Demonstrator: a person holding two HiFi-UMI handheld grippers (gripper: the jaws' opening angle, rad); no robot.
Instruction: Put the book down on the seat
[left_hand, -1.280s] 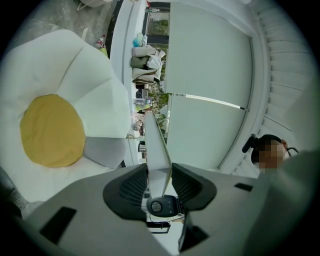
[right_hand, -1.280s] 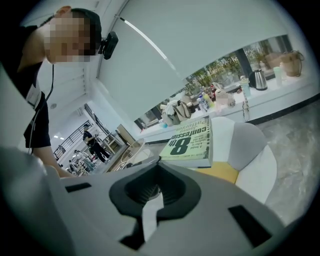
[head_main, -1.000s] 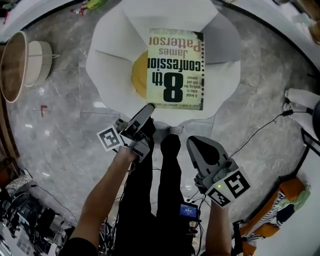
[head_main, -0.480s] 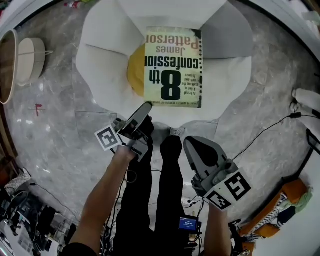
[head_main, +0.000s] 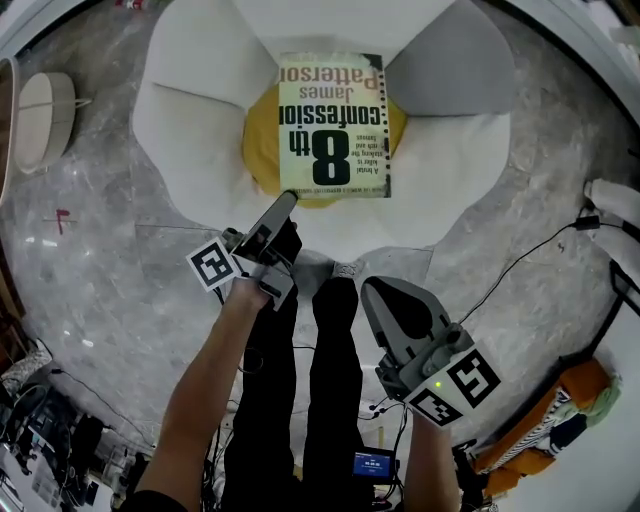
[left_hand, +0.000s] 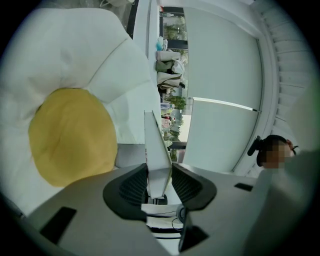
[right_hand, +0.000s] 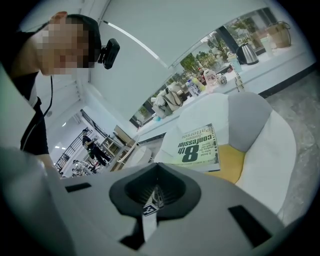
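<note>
The book (head_main: 332, 125) lay cover-up over the yellow cushion (head_main: 258, 150) at the middle of the white seat (head_main: 190, 130); whether it touched the cushion could not be told. Its near edge sat between the fingers (left_hand: 131, 186) of the left gripper (head_main: 282, 203), which clamped it. The right gripper (head_main: 388, 292) hung well back from the book, fingers closed on nothing.

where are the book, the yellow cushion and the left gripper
book (head_main: 332, 125), head view, middle of its cover
yellow cushion (left_hand: 72, 135), left gripper view, middle of its visible face
left gripper (head_main: 287, 200), head view, between its fingertips
</note>
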